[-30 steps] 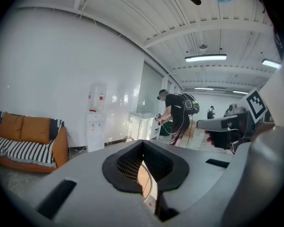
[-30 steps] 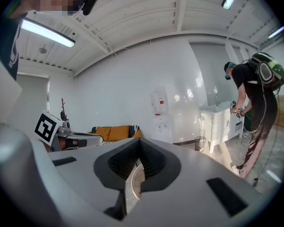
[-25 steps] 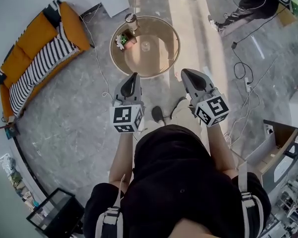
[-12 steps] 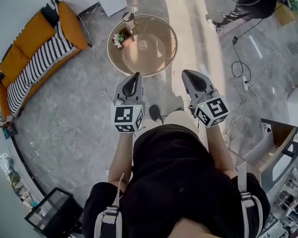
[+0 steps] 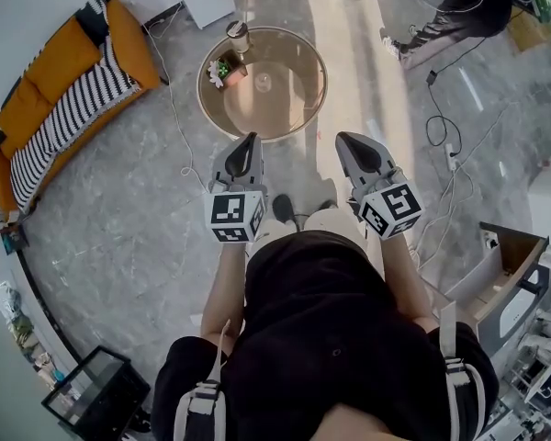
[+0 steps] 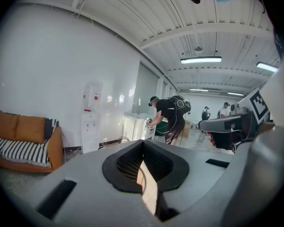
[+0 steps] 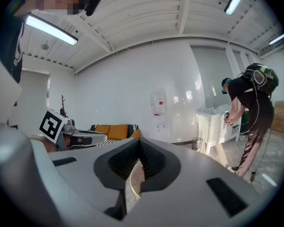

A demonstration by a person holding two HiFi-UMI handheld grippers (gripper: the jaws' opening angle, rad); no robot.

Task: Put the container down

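My left gripper [image 5: 249, 141] and right gripper [image 5: 342, 139] are held side by side at waist height over the grey floor, both shut with nothing between the jaws. In the left gripper view [image 6: 143, 144] and the right gripper view [image 7: 139, 142] the jaws meet at the tips. Ahead stands a round glass table [image 5: 298, 99], apart from both grippers. On it are a metal tumbler [image 5: 238, 35] at the far left rim, a small potted plant [image 5: 225, 70] and a small clear glass [image 5: 264, 83].
An orange sofa with a striped blanket [image 5: 55, 90] lies at the left. Cables [image 5: 441, 127] trail over the floor at the right, near an open cardboard box [image 5: 505, 265]. A black crate [image 5: 96, 393] sits at the lower left. Another person [image 5: 459, 7] bends at the far right.
The table has drifted slightly up and left in the head view as the person shifts their feet. Both grippers keep nearly the same place and stay shut.
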